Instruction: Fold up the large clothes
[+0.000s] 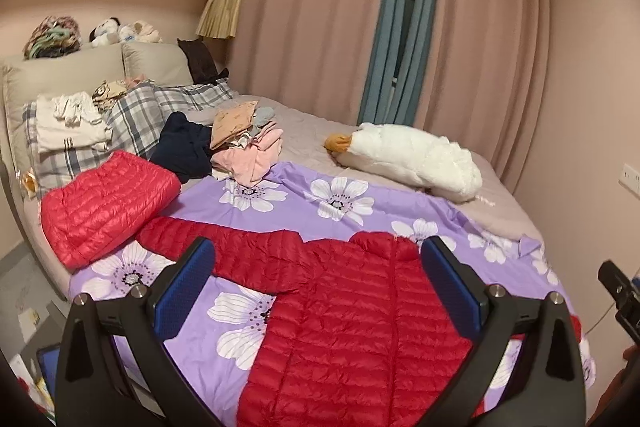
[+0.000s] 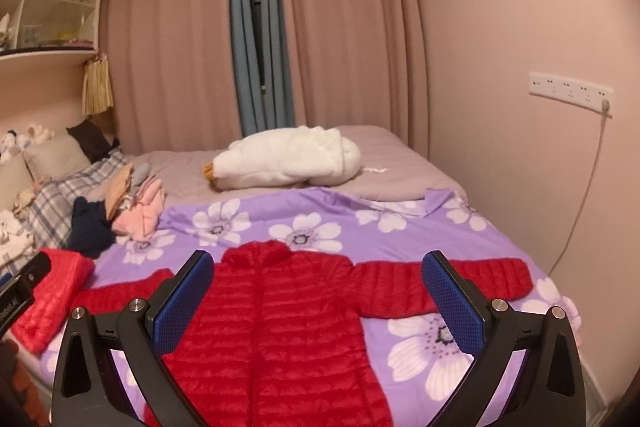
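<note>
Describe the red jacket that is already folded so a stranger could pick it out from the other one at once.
Start at the bed, at the purple floral sheet spread over its near half. A dark red puffer jacket lies open and flat on the sheet, sleeves out; the folded jacket sits at the sheet's edge nearer the plaid pillows. It is a lighter, coral red and forms a compact quilted bundle with no sleeves showing.

Left tongs [image 1: 318, 281] and right tongs [image 2: 318, 289], jaws wide apart, empty.

Bed [image 2: 400, 147] — floral sheet [image 2: 360, 227], red jacket [image 2: 280, 307] flat.
</note>
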`<state>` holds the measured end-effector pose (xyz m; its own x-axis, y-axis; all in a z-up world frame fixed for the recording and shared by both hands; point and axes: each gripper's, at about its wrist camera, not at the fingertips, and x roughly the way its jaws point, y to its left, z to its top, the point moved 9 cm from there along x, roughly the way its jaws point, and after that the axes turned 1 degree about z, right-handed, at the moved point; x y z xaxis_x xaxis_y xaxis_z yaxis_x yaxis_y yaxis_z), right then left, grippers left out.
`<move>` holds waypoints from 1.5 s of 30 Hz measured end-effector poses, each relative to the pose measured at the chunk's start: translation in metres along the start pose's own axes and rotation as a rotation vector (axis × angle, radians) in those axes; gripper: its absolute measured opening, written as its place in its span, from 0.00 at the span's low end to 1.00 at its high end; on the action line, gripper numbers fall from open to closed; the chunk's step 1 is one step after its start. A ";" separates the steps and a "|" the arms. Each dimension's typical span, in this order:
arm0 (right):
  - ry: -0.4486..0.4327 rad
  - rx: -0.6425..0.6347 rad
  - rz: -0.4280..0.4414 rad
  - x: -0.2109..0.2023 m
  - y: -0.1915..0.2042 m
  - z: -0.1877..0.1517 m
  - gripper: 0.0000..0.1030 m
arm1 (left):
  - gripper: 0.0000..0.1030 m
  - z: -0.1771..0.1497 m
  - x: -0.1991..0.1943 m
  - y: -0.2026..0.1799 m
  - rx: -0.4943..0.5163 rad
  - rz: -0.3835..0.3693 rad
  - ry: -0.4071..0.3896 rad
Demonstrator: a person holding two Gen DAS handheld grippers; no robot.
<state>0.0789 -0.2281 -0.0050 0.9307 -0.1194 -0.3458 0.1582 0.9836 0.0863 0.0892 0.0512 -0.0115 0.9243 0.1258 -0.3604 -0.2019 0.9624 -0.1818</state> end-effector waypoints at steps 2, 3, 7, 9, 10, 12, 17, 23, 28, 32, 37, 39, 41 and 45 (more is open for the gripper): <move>-0.004 0.010 -0.008 -0.001 -0.002 0.001 1.00 | 1.00 0.002 -0.002 -0.001 0.003 0.002 -0.019; -0.003 0.008 -0.013 -0.001 -0.002 0.001 1.00 | 1.00 0.003 -0.003 -0.002 0.012 0.009 -0.022; -0.026 0.022 -0.010 -0.002 0.000 0.003 1.00 | 1.00 0.004 -0.005 -0.004 0.038 0.025 -0.030; -0.030 0.033 0.002 -0.002 0.000 0.004 1.00 | 1.00 0.006 -0.007 -0.001 0.026 0.029 -0.038; -0.028 0.036 0.011 -0.001 0.001 0.004 1.00 | 0.99 0.007 -0.007 0.001 0.017 0.036 -0.044; -0.021 0.036 0.018 0.001 0.003 0.002 1.00 | 0.99 0.008 -0.007 0.005 0.004 0.042 -0.041; -0.022 0.015 0.018 0.003 0.008 0.001 1.00 | 0.99 0.004 -0.002 0.012 -0.028 0.054 0.004; -0.019 0.024 0.037 0.003 0.011 -0.001 1.00 | 0.97 -0.006 0.005 0.010 -0.020 0.036 0.045; -0.022 0.014 0.030 0.003 0.011 -0.001 1.00 | 0.97 -0.006 0.005 0.012 -0.032 0.031 0.048; -0.024 0.017 0.023 0.003 0.010 -0.001 1.00 | 0.97 -0.005 0.005 0.013 -0.049 0.029 0.051; -0.026 0.016 0.012 0.004 0.008 -0.002 1.00 | 0.97 -0.005 0.004 0.011 -0.036 0.032 0.046; -0.016 0.024 0.015 0.006 0.007 -0.003 1.00 | 0.97 -0.005 0.004 0.011 -0.030 0.033 0.042; -0.011 0.033 0.029 0.007 0.008 -0.004 1.00 | 0.97 -0.006 0.005 0.011 -0.028 0.028 0.047; -0.009 0.034 0.032 0.008 0.009 -0.005 1.00 | 0.97 -0.005 0.004 0.014 -0.037 0.036 0.042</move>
<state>0.0861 -0.2192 -0.0113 0.9382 -0.0896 -0.3343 0.1398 0.9817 0.1291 0.0887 0.0638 -0.0204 0.9018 0.1490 -0.4056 -0.2472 0.9478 -0.2016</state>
